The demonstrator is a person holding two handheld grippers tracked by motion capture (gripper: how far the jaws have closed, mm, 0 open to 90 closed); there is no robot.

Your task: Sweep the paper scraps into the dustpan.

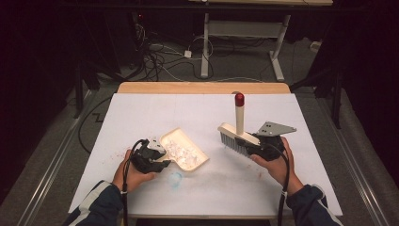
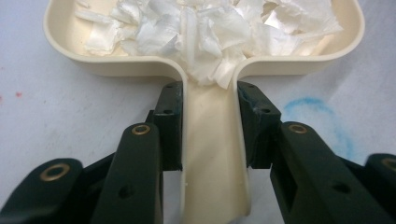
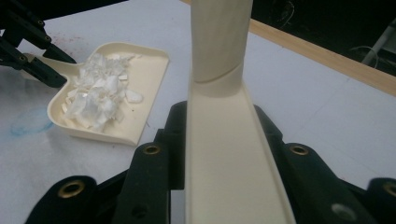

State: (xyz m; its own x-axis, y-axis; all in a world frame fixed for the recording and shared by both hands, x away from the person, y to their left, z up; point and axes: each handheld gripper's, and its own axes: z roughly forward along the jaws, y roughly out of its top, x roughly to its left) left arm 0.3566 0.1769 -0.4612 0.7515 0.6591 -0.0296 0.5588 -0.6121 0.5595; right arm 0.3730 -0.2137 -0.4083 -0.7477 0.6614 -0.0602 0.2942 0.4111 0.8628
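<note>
I count one cream dustpan (image 1: pixel 184 149) sitting a little left of the table's centre, its handle pinched between the jaws of my left gripper (image 1: pixel 151 156), which comes at it from about eight o'clock. In the left gripper view the two pads press flat on either side of the dustpan's handle (image 2: pixel 212 140), so that gripper is closed on the pan. One heap of torn white paper scraps (image 2: pixel 210 28) lies in the pan, bunched toward the handle end.

At about three o'clock from the pan, well apart from it, there is one cream brush (image 1: pixel 239 136), clamped by its head in my right gripper (image 1: pixel 263 146). Its handle stands up and ends in a red tip (image 1: pixel 239 99); grey bristles (image 1: pixel 232 143) hang from the head toward the table.

Beyond these lies the white sheet (image 1: pixel 197 113) covering the table, with a wooden edge (image 1: pixel 202 87) at twelve o'clock.

The high view alone gives me the red tip, the bristles, both hands and the grey plate (image 1: pixel 275 128) on the right gripper. The left gripper view adds a blue scribbled ring (image 2: pixel 313 112) on the sheet at three o'clock from the handle. The right gripper view looks along the brush head (image 3: pixel 229 149) and shows the pan's open lip facing the brush.
</note>
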